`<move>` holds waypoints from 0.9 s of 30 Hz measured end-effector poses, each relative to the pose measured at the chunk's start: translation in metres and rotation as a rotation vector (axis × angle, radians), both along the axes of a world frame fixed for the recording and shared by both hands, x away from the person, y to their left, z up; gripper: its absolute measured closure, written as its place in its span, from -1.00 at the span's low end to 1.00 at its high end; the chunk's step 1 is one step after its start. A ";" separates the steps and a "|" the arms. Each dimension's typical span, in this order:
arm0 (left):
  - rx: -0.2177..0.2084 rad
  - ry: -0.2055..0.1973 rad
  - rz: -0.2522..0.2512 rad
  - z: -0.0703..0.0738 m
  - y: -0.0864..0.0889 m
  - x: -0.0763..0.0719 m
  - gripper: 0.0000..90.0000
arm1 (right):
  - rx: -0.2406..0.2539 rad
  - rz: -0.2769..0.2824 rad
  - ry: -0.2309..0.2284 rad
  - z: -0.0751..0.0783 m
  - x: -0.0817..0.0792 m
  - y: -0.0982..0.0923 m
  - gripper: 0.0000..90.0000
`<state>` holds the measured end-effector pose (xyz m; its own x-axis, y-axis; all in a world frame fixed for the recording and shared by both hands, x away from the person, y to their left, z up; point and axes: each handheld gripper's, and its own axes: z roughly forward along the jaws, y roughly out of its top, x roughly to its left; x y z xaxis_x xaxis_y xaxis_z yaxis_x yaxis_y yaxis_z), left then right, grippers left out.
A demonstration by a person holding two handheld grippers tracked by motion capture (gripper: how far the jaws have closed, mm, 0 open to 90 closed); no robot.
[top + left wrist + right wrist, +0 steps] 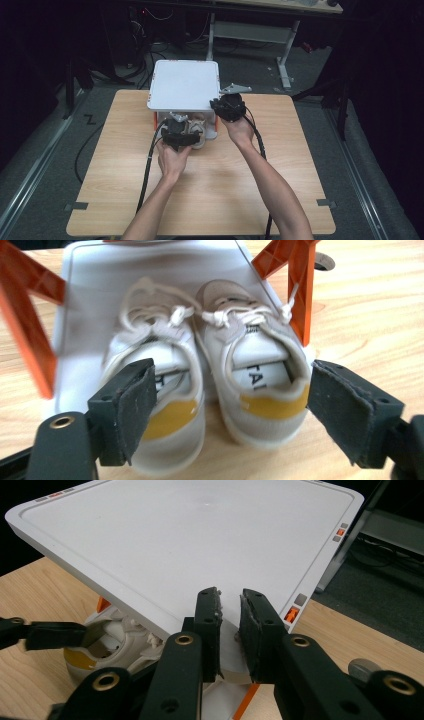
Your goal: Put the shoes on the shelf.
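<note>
My left claw [227,415] is spread wide at the heels of the pair of shoes [210,370], gripping nothing. The shoes lie side by side under the box lid [190,545], toes pointing into the box, heels toward me, lengthwise away from me. My right claw [230,630] pinches the lid's front edge, holding it raised.

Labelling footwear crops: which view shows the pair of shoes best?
Left gripper view: the pair of shoes sits close, heels towards the camera, laces and yellow heel patches visible. High view shows them small under the white lid; right gripper view catches one heel.
</note>
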<state>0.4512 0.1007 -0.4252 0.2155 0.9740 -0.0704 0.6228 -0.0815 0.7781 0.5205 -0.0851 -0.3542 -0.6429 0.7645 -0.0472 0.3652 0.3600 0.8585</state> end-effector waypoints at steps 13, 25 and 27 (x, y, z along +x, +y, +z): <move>0.032 0.104 0.024 -0.014 0.008 -0.028 -0.76 | 0.001 0.002 -0.004 0.000 0.000 0.000 0.73; 0.048 0.177 0.080 -0.034 -0.003 -0.008 -0.72 | -0.001 0.001 -0.003 0.000 0.000 0.000 0.72; 0.046 0.176 0.085 -0.034 -0.004 -0.007 -0.73 | -0.002 0.002 -0.003 0.000 0.000 0.000 0.72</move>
<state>0.4441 0.0963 -0.4589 0.1202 0.9912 -0.0549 0.7548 -0.0553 0.6537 0.5206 -0.0847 -0.3543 -0.6442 0.7632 -0.0509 0.3620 0.3629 0.8587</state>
